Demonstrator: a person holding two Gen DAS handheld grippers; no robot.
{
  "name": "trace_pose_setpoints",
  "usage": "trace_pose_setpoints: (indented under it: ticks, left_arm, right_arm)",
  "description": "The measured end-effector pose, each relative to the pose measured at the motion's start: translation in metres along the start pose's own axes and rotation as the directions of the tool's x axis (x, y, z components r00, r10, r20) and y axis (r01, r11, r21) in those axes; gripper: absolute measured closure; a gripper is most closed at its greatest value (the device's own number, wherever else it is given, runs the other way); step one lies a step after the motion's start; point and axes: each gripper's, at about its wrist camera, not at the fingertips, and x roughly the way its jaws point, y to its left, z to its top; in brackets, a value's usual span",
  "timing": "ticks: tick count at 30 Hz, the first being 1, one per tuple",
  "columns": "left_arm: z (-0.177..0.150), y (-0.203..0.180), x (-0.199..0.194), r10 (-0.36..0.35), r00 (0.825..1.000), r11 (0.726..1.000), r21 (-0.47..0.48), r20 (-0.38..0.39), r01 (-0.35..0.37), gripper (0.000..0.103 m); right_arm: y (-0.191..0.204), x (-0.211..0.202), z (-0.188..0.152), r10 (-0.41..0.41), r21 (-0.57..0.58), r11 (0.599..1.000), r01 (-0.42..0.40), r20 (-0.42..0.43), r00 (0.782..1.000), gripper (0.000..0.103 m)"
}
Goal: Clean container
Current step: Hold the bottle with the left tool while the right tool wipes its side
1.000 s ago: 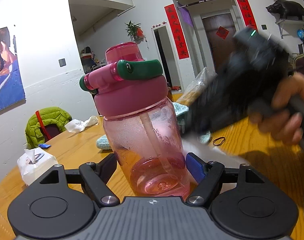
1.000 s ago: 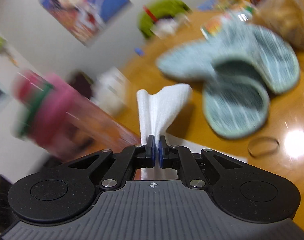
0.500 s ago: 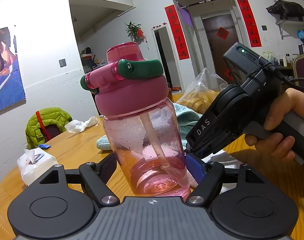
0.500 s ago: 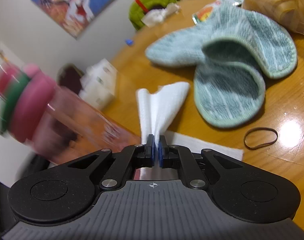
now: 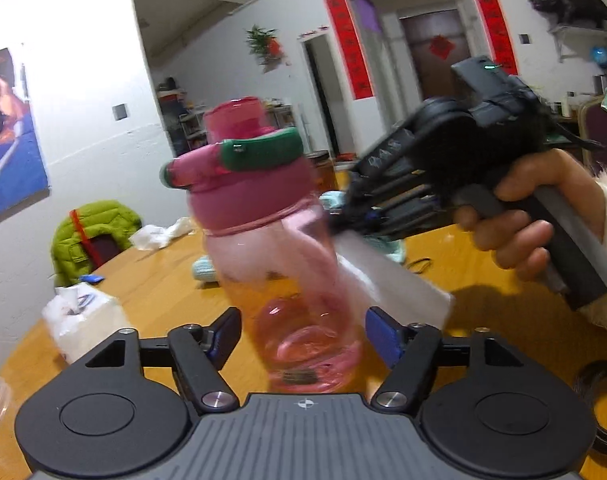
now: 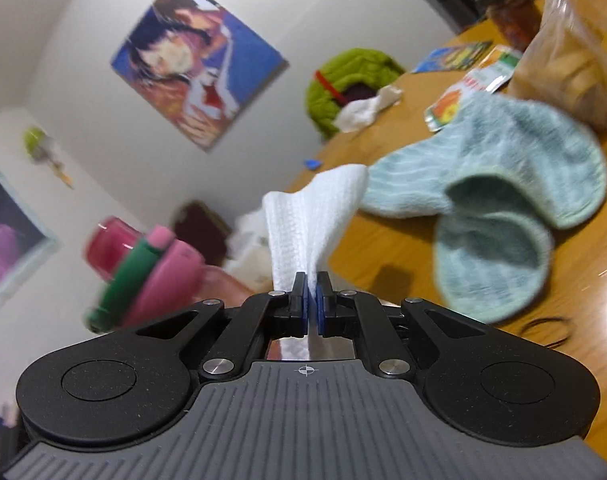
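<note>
Blurring hides the bottle [image 5: 287, 264] against the tissue [image 6: 311, 220].

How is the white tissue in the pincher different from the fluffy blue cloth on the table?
The tissue is white, thin and dimpled; the blue cloth is thick and fuzzy. The tissue is pinched upright in the shut right gripper, off the table; the cloth lies loose on it, folded over itself. The tissue looks smaller than the cloth. Both are soft things for wiping.
</note>
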Motion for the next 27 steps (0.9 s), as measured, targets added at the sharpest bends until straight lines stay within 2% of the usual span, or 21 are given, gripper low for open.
trace_pose_setpoints:
  ticks: [2,7,8,11,14,17,19,20,22,24,27]
  left_arm:
    - [-0.001,0.002,0.004,0.005,1.0,1.0,0.004,0.009,-0.005,0.035]
    - [0.0,0.012,0.025,0.04,0.999,0.999,-0.005,0.036,-0.04,0.033]
    - [0.001,0.014,0.03,0.04,0.998,0.999,-0.009,0.038,-0.04,0.029]
    - [0.002,0.02,0.039,0.026,0.999,0.999,-0.041,0.042,-0.024,0.027]
    - [0.002,0.022,0.042,0.032,0.998,0.999,-0.039,0.046,-0.03,0.028]
    - [0.002,0.023,0.044,0.036,0.998,0.999,-0.035,0.048,-0.034,0.028]
    - [0.003,0.025,0.046,0.034,0.998,0.999,-0.032,0.048,-0.032,0.028]
    - [0.002,0.024,0.047,0.031,0.998,0.999,-0.031,0.048,-0.029,0.028]
    - [0.002,0.023,0.048,0.024,0.998,0.999,-0.026,0.051,-0.022,0.028]
    - [0.002,0.021,0.047,0.016,0.998,1.0,-0.018,0.055,-0.015,0.028]
    - [0.002,0.021,0.05,0.017,0.998,1.0,-0.014,0.057,-0.016,0.028]
  right_arm:
    - [-0.001,0.001,0.001,0.042,0.024,0.999,-0.041,-0.015,0.999,0.093]
    - [0.0,-0.007,0.002,0.006,0.006,1.0,-0.005,-0.062,0.998,0.093]
    - [0.001,-0.008,0.003,0.002,-0.009,1.0,-0.003,-0.084,0.996,0.093]
    - [0.005,-0.02,0.0,-0.016,-0.061,0.998,0.008,-0.135,0.991,0.093]
    - [0.011,-0.02,-0.003,-0.044,-0.096,0.995,0.03,-0.145,0.988,0.093]
    - [0.007,-0.018,-0.005,-0.056,-0.077,0.996,0.046,-0.139,0.989,0.093]
    - [0.007,-0.022,-0.004,-0.011,-0.054,0.999,0.006,-0.093,0.996,0.093]
    - [0.007,-0.028,-0.003,0.042,-0.036,0.998,-0.044,-0.057,0.998,0.093]
    - [0.007,-0.04,0.0,0.142,-0.003,0.99,-0.142,0.013,0.99,0.093]
    - [0.003,-0.045,0.002,0.208,0.043,0.977,-0.21,0.046,0.977,0.092]
    - [-0.004,-0.039,0.001,0.173,0.073,0.982,-0.174,0.024,0.985,0.092]
